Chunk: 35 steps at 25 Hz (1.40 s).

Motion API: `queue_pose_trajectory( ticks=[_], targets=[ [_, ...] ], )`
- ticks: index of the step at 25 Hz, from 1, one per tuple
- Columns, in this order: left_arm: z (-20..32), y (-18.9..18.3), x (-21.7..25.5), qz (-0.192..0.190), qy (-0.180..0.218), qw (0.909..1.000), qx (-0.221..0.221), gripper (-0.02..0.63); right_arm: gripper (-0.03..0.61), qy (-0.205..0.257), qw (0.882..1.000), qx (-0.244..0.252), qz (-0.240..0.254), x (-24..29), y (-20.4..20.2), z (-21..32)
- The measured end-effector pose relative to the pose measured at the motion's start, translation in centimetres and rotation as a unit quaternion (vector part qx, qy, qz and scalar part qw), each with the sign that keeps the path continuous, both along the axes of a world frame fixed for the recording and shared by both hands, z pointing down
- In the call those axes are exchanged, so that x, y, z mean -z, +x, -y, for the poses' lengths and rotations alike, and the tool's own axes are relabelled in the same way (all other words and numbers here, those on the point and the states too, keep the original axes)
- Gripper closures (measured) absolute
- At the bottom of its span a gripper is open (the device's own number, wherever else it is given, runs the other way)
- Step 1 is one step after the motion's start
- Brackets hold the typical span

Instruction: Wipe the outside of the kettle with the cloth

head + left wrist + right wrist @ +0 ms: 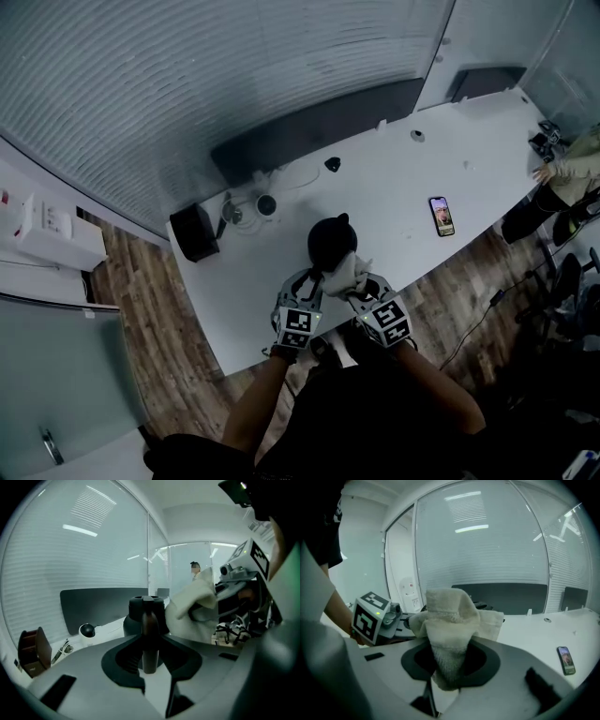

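On the table (450, 159), left gripper (149, 653) clamps the kettle (328, 239) by its handle (149, 625), right gripper (447, 667) clamps the cloth (450, 620).

A long white table (394, 178) on wood-plank floor (141, 291) — slatted blinds (187, 75) behind it.

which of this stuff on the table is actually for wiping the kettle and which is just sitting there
In the job:
kettle, gripped at its handle by the left gripper
cloth, clamped in the right gripper

Just lying about:
phone
black box
small round white device
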<state>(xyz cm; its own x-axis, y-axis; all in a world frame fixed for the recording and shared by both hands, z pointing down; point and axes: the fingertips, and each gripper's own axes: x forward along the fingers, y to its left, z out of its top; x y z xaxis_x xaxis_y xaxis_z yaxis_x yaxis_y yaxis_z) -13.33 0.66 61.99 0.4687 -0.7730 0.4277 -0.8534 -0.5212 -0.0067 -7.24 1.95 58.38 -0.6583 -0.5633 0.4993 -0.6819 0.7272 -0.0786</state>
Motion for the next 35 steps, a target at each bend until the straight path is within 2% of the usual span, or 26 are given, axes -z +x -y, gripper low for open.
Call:
queue_pose_trajectory(
  ticks=[5, 14, 21, 24, 28, 31, 35],
  targets=[
    [-0.4, 0.3, -0.3, 0.002, -0.004, 0.9995, 0.03, 0.502, 0.485, -0.023, 1.0, -0.007, -0.019, -2.3, -1.7, 1.5],
    [-0.3, 0.4, -0.1, 0.012, -0.006, 0.9996, 0.024, 0.502, 0.486, -0.041, 0.998, -0.027, -0.032, -3.7, -2.7, 2.7],
    [-0.4, 0.3, -0.1, 0.02, -0.001, 0.9996, 0.019, 0.502, 0.486, -0.055, 0.997, -0.013, -0.043, -4.1, -2.9, 2.2],
    [-0.4, 0.3, -0.2, 0.02, -0.002, 0.9997, 0.016, 0.502, 0.486, -0.093, 0.994, -0.014, -0.053, -6.7, -2.5, 1.3],
    [-0.4, 0.4, -0.2, 0.026, -0.009, 0.9995, 0.017, 0.502, 0.486, -0.157, 0.984, -0.037, -0.073, -13.1, -0.7, 1.6],
    [-0.3, 0.6, -0.2, 0.029, -0.014, 0.9993, 0.019, 0.502, 0.486, -0.181, 0.979, -0.03, -0.094, -15.7, 0.0, 2.0],
    [-0.5, 0.7, -0.2, 0.033, -0.019, 0.999, 0.021, 0.502, 0.485, -0.19, 0.975, -0.028, -0.112, -17.5, 0.2, 2.2]
  ],
)
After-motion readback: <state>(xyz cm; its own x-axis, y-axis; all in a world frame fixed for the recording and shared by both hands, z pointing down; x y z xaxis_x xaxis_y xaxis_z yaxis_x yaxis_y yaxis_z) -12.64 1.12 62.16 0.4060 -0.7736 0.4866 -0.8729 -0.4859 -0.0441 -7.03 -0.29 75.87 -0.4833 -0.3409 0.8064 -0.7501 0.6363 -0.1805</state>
